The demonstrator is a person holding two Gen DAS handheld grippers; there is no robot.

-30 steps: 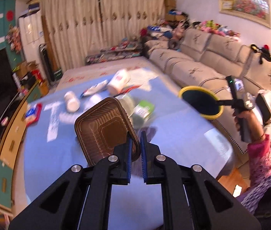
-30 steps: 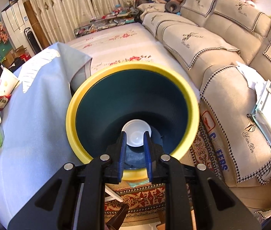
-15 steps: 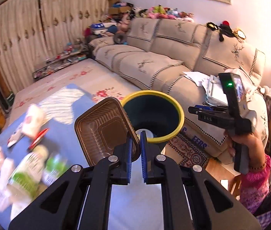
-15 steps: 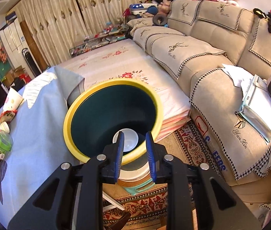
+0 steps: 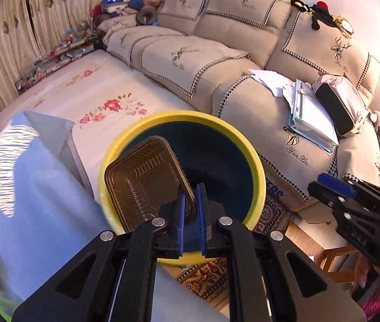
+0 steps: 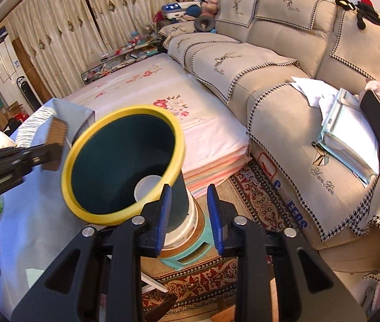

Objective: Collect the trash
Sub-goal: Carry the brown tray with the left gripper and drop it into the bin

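My left gripper (image 5: 191,187) is shut on the edge of a brown ribbed plastic tray (image 5: 141,182). It holds the tray tilted over the left part of the mouth of a yellow-rimmed dark bin (image 5: 184,115). In the right wrist view the bin (image 6: 125,110) leans left, with a white lid (image 6: 147,187) lying inside. My right gripper (image 6: 188,190) sits just behind the near rim with its jaws opening. The bin's dark wall shows between the fingers, and the right pad stands clear of it. The tray (image 6: 57,130) and left gripper (image 6: 53,151) come in from the left.
The bin stands on a teal stool (image 6: 190,252) over a patterned rug (image 6: 259,201). A table under a blue cloth (image 5: 37,209) lies to the left. A floral mattress (image 5: 104,99) and a beige sofa (image 5: 195,61) with papers and a bag lie behind.
My left gripper swung with the tray from above the table's litter to over the bin's mouth. The right gripper's jaws spread off the bin's rim and drew back.
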